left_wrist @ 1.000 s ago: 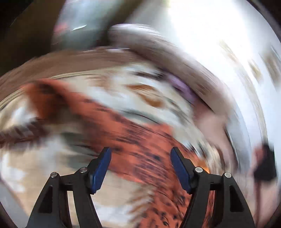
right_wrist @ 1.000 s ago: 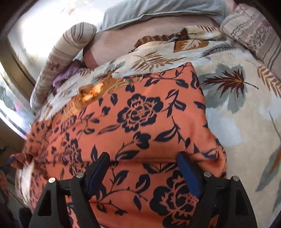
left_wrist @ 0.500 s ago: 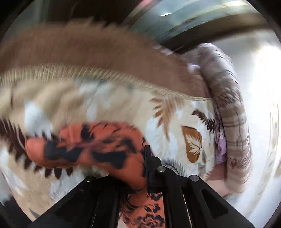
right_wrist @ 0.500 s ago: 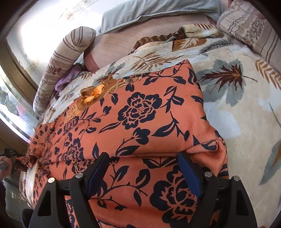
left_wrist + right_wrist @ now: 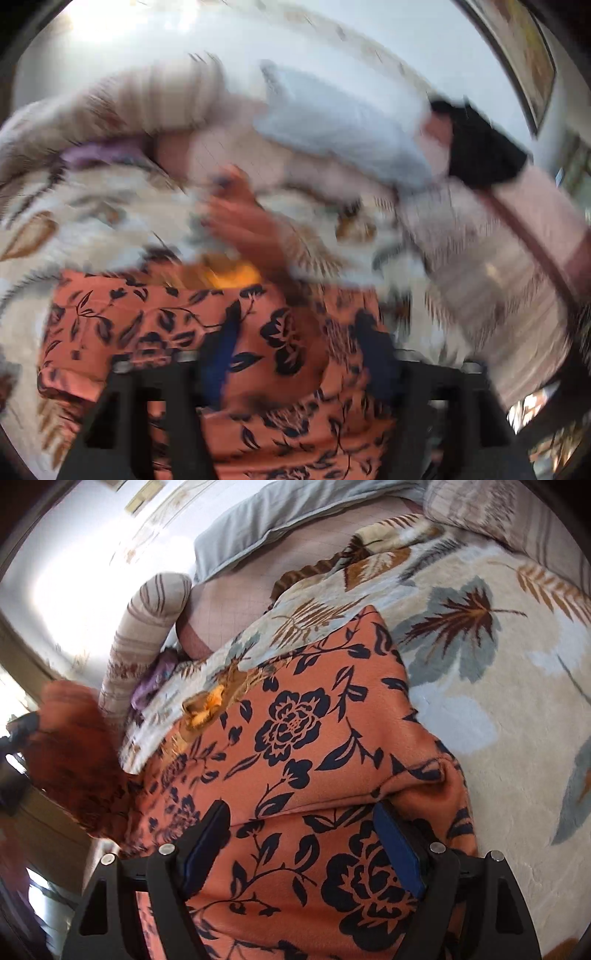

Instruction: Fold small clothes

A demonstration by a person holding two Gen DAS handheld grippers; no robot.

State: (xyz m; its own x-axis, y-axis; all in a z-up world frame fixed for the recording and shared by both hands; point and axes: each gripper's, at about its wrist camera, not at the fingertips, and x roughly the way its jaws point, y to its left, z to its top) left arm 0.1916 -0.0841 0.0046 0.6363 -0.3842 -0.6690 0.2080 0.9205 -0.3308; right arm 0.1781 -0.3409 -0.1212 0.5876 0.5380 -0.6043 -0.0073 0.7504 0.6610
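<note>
As it lies spread, orange garment (image 5: 314,738) beneath open right gripper (image 5: 301,845)

Garment (image 5: 314,746) on blanket (image 5: 517,709) — bolster (image 5: 147,627) left, pillow (image 5: 295,520) behind

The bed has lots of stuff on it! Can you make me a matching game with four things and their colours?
Things:
1. garment
2. blanket
3. pillow
4. bolster

Colours:
A. plain pale blue-grey
B. cream with brown and grey leaves
C. orange with dark flowers
D. beige with brown stripes

Pairs: 1-C, 2-B, 3-A, 4-D
</note>
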